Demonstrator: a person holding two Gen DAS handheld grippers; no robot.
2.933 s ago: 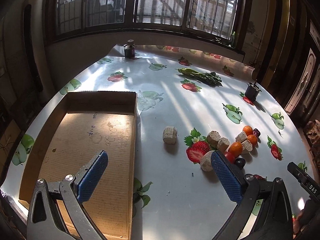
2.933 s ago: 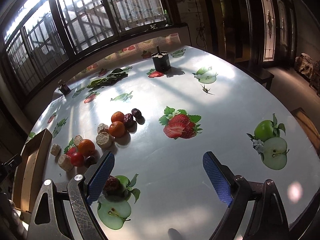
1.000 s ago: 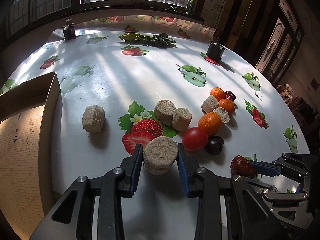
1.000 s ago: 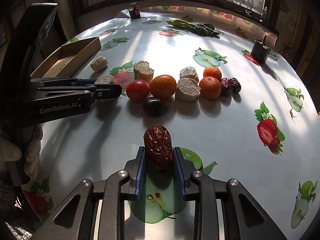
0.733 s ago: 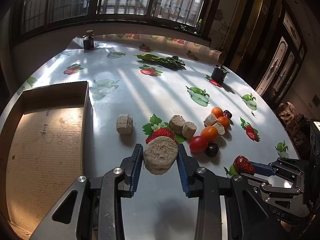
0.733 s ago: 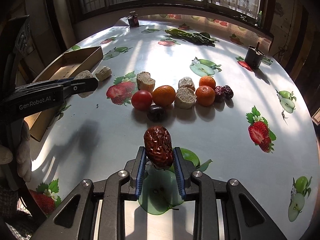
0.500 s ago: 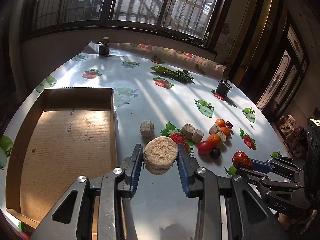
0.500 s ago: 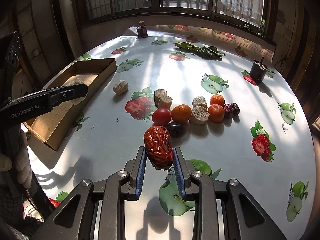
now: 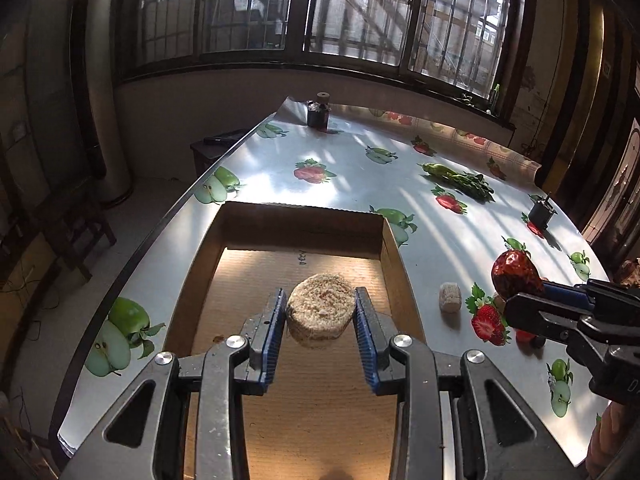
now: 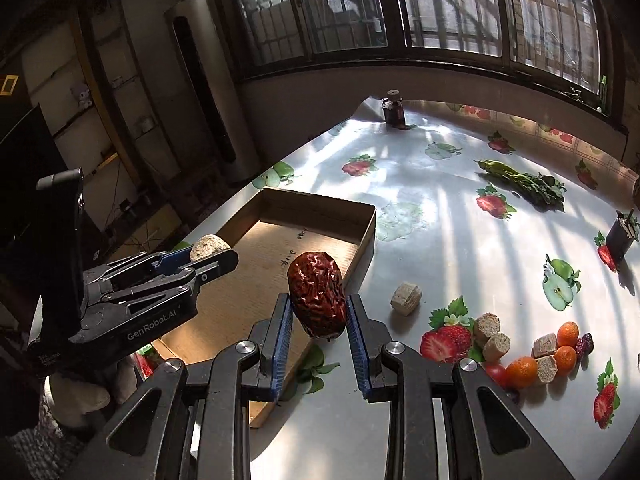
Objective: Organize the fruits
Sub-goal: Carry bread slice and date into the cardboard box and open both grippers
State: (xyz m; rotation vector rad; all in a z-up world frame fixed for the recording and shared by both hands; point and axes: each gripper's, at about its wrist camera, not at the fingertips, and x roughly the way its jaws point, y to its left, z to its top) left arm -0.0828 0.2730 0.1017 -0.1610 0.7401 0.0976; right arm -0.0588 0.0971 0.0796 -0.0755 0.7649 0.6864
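My left gripper [image 9: 320, 320] is shut on a round beige bread-like piece [image 9: 320, 307] and holds it above the floor of the open cardboard box [image 9: 304, 216]. My right gripper [image 10: 318, 312] is shut on a wrinkled dark red date [image 10: 318, 298], held in the air over the box's right wall [image 10: 362, 244]. In the left wrist view the date [image 9: 516, 270] shows at the right, above the table. The left gripper [image 10: 200, 258] with its piece shows at the left of the right wrist view. Oranges [image 10: 522, 370], a tomato [image 10: 496, 372] and beige pieces [image 10: 496, 346] lie on the table at the right.
One beige piece [image 10: 406, 298] lies alone right of the box. Green vegetables [image 10: 524, 180] lie far back. A dark jar [image 10: 394, 114] stands at the far corner and a small black pot [image 10: 622, 236] at the right. The table's left edge [image 9: 132, 264] runs beside the box.
Both grippers have lifted their pieces and moved left, away from the fruit pile. The left one now hangs over the box; the right one has reached the box's right wall.
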